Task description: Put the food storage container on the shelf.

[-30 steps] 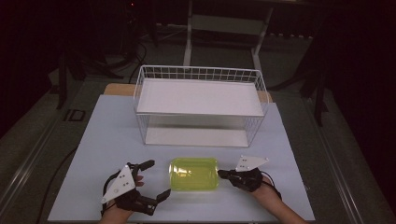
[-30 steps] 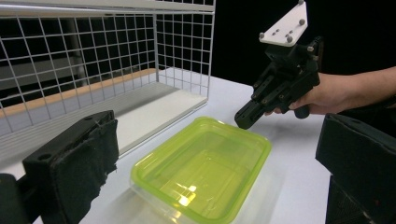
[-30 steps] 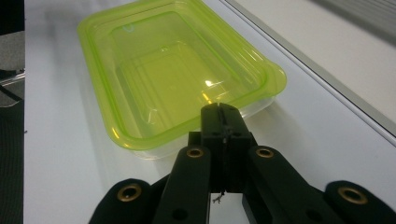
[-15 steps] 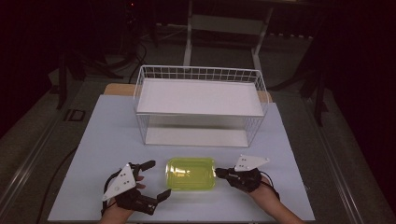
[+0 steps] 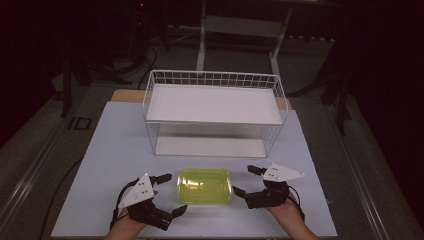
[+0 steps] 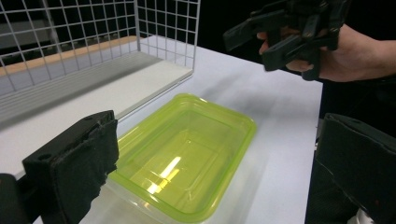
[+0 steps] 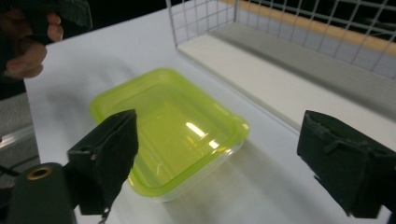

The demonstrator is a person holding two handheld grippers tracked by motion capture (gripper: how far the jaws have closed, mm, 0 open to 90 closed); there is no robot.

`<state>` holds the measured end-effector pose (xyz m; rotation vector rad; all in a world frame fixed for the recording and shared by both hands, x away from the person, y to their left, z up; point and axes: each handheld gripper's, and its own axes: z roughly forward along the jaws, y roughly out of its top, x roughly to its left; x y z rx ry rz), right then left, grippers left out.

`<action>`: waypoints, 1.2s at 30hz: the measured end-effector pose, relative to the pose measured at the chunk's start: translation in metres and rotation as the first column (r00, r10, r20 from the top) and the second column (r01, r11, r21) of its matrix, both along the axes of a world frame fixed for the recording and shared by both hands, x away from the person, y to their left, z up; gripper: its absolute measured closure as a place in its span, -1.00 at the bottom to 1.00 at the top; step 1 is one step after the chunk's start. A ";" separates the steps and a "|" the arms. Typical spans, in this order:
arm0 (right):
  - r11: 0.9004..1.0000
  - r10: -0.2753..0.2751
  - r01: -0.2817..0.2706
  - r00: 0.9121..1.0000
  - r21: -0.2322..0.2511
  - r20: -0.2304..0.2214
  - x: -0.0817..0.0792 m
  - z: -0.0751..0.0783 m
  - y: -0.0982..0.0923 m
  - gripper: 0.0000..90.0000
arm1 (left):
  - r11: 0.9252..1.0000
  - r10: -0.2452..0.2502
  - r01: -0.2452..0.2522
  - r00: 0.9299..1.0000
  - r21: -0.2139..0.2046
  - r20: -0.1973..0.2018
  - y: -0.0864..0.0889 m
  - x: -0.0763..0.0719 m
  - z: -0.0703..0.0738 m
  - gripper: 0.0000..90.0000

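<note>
The empty green-lidded container (image 5: 204, 186) appeared light, stiff and slick, best gripped at its rim; the right gripper (image 5: 245, 181), at its 3 o'clock, had just opened, nothing between its jaws, and the left gripper (image 5: 172, 193), at its 9 o'clock, gaped likewise.

right gripper (image 7: 224, 158) — jaws have just been opening, spread wide, nothing pressed between them | yellow-green container (image 7: 170, 128) — lying flat on the white table (image 7: 280, 186), below the fingers (image 7: 109, 149) | wire basket (image 7: 289, 32) behind | other hand (image 7: 28, 44) top left
</note>
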<state>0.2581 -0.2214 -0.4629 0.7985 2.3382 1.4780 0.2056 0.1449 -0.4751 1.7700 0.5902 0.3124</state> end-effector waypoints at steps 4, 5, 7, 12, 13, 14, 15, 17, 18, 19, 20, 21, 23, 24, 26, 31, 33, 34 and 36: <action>1.000 0.011 -0.010 0.999 0.024 -0.050 0.004 0.002 -0.004 -0.57 | 1.000 0.019 -0.019 1.000 -0.017 -0.024 0.003 0.006 0.008 -1.00; 0.999 0.009 -0.007 0.999 0.049 -0.052 0.004 0.002 -0.005 -0.54 | 0.999 0.026 -0.026 0.999 -0.018 -0.029 0.004 0.007 0.010 -1.00; 1.000 0.007 -0.005 0.996 0.020 -0.092 0.006 0.005 -0.005 -0.54 | 0.999 0.041 -0.043 0.997 -0.031 -0.064 0.005 0.011 0.011 -1.00; 0.999 -0.026 0.029 0.993 0.027 -0.116 0.006 0.007 -0.003 -0.63 | 0.995 0.095 -0.098 0.987 -0.018 -0.127 0.006 0.018 0.007 -1.00; 0.999 -0.039 0.041 0.991 0.015 -0.130 0.007 0.006 -0.001 -0.70 | 0.994 0.100 -0.105 0.982 -0.020 -0.158 0.007 0.021 0.005 -1.00; 0.999 -0.048 0.051 0.987 0.013 -0.150 0.007 0.005 0.000 -0.71 | 0.993 0.109 -0.114 0.977 -0.016 -0.183 0.006 0.023 0.004 -1.00; 0.998 -0.060 0.064 0.984 0.016 -0.170 0.008 0.003 0.002 -0.72 | 0.992 0.120 -0.125 0.971 -0.010 -0.205 0.006 0.025 0.002 -1.00; 0.996 -0.089 0.093 0.979 0.012 -0.181 0.009 0.001 0.004 -0.75 | 0.991 0.129 -0.136 0.965 -0.012 -0.228 0.005 0.028 0.001 -1.00; 0.992 -0.121 0.125 0.975 0.008 -0.184 0.010 -0.001 0.006 -0.75 | 0.989 0.135 -0.145 0.951 -0.016 -0.277 0.005 0.033 -0.001 -1.00; 0.992 -0.124 0.129 0.971 0.011 -0.204 0.012 -0.004 0.008 -0.75 | 0.988 0.145 -0.154 0.943 -0.010 -0.298 0.005 0.035 -0.002 -1.00; 0.992 -0.122 0.128 0.968 0.015 -0.219 0.013 -0.006 0.010 -0.75 | 0.985 0.164 -0.171 0.931 0.007 -0.325 0.004 0.038 -0.004 -1.00; 0.992 -0.116 0.125 0.963 0.024 -0.244 0.014 -0.009 0.012 -0.75 | 0.984 0.169 -0.175 0.923 0.014 -0.345 0.004 0.040 -0.005 -1.00; 0.992 -0.113 0.124 0.950 0.021 -0.291 0.017 -0.014 0.017 -0.72 | 0.980 0.194 -0.194 0.903 0.040 -0.384 0.004 0.044 -0.010 -1.00; 0.991 -0.118 0.131 0.945 0.021 -0.304 0.018 -0.016 0.018 -0.67 | 0.980 0.194 -0.198 0.886 0.037 -0.421 0.005 0.047 -0.013 -1.00; 0.991 -0.120 0.136 0.928 0.020 -0.354 0.021 -0.022 0.023 -0.67 | 0.978 0.198 -0.204 0.856 0.039 -0.478 0.006 0.050 -0.019 -1.00; 0.987 -0.127 0.158 0.875 0.028 -0.467 0.026 -0.033 0.029 -0.50 | 0.970 0.220 -0.241 0.803 0.036 -0.553 0.004 0.054 -0.030 -0.75; 0.984 -0.135 0.174 0.846 0.029 -0.515 0.028 -0.036 0.029 -0.40 | 0.966 0.227 -0.256 0.786 0.031 -0.575 0.004 0.055 -0.033 -0.65; 0.983 -0.136 0.179 0.836 0.030 -0.531 0.028 -0.037 0.029 -0.35 | 0.967 0.226 -0.253 0.780 0.037 -0.583 0.003 0.056 -0.035 -0.60; 0.982 -0.146 0.189 0.817 0.021 -0.558 0.029 -0.039 0.029 -0.26 | 0.965 0.238 -0.258 0.767 0.052 -0.596 0.002 0.056 -0.037 -0.45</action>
